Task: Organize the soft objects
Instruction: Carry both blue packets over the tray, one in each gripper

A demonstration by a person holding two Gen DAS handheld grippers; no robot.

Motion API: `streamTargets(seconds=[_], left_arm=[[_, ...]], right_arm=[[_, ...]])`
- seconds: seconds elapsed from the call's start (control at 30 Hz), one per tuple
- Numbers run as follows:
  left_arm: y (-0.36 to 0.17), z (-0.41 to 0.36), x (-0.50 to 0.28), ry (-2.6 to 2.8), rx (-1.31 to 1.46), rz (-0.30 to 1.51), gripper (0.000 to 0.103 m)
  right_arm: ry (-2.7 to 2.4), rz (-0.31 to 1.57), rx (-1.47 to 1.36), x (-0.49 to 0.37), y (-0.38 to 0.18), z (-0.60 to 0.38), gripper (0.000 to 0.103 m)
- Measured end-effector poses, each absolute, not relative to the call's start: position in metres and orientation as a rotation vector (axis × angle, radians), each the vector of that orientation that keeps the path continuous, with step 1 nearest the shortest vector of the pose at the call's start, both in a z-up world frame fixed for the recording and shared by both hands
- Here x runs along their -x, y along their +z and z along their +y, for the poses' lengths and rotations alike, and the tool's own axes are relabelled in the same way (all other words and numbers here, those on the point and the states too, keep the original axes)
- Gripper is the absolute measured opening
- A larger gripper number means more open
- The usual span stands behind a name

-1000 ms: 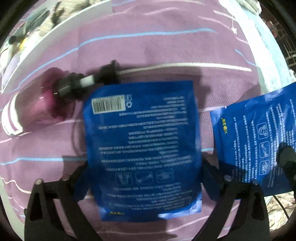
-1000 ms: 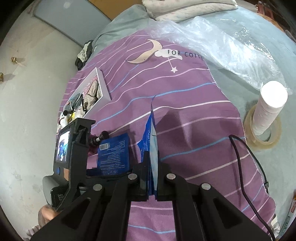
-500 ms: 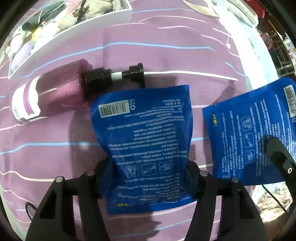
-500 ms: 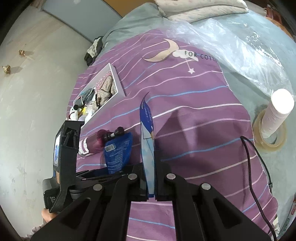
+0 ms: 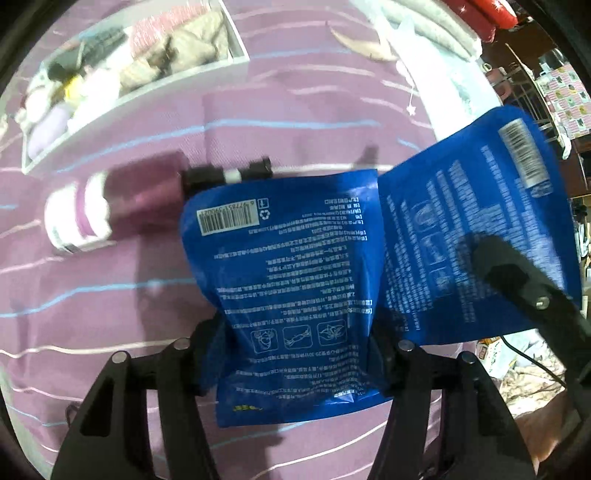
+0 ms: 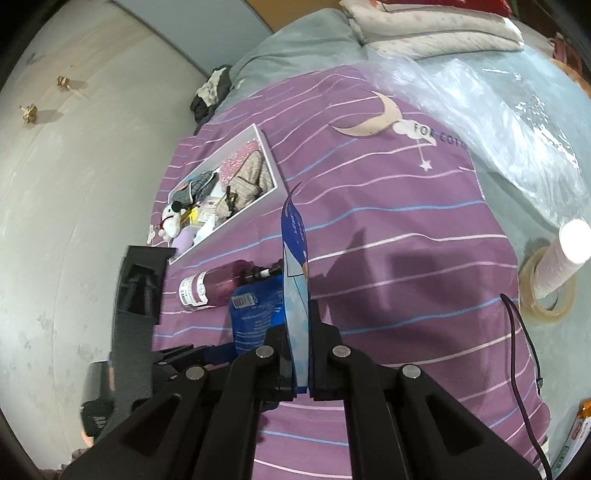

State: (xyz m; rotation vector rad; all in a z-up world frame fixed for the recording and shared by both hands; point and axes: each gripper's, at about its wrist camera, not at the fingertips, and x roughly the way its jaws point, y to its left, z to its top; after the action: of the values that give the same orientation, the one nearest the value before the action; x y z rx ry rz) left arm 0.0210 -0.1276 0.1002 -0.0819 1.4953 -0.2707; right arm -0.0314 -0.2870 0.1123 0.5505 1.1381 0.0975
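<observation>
Over the purple bedspread [image 6: 406,229], the left gripper [image 5: 295,354] and right gripper [image 6: 301,354] each pinch a limp, slippery-looking blue pouch [image 5: 288,280] by its lower edge.

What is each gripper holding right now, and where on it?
Left gripper: flat blue plastic pouch, gripped across its lower side edges. Right gripper: second blue pouch, pinched at its bottom edge.

This is a bedroom in a home. A bed [image 6: 295,48] with grey-blue bedding carries a purple striped sheet [image 6: 388,229] printed with a moon and star. Folded quilts [image 6: 436,26] lie stacked at the bed's far end, beyond the sheet. On the sheet sits a white tray [image 6: 275,173] of plush toys and small clothes; bare floor [image 6: 74,184] runs beside the bed.
</observation>
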Motion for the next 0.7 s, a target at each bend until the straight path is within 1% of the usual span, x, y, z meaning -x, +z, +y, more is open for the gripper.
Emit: streamTargets(seconds=[0.13, 0.27, 0.43, 0.53, 0.7], left_arm=[[0.116, -0.106, -0.023, -0.236, 0.062, 1.462, 0.063], [0.133, -0.081, -0.027, -0.215, 0.051, 1.434, 0.063], [0.156, -0.042, -0.04, -0.208, 0.086, 1.386, 0.063], [0.152, -0.028, -0.062, -0.191, 0.123, 1.352, 0.063], [0.146, 0.013, -0.1, -0.183, 0.217, 1.318, 0.063]], right_arm=[[0.117, 1.163, -0.506, 0.022, 0.114, -0.269, 0.002], [0.169, 1.189, -0.546, 0.005, 0.113, -0.253, 0.002], [0.246, 1.136, -0.578, -0.022, 0.126, -0.235, 0.002], [0.297, 1.093, -0.678, -0.047, 0.126, -0.23, 0.002], [0.253, 1.048, -0.729, -0.083, 0.118, -0.222, 0.002]])
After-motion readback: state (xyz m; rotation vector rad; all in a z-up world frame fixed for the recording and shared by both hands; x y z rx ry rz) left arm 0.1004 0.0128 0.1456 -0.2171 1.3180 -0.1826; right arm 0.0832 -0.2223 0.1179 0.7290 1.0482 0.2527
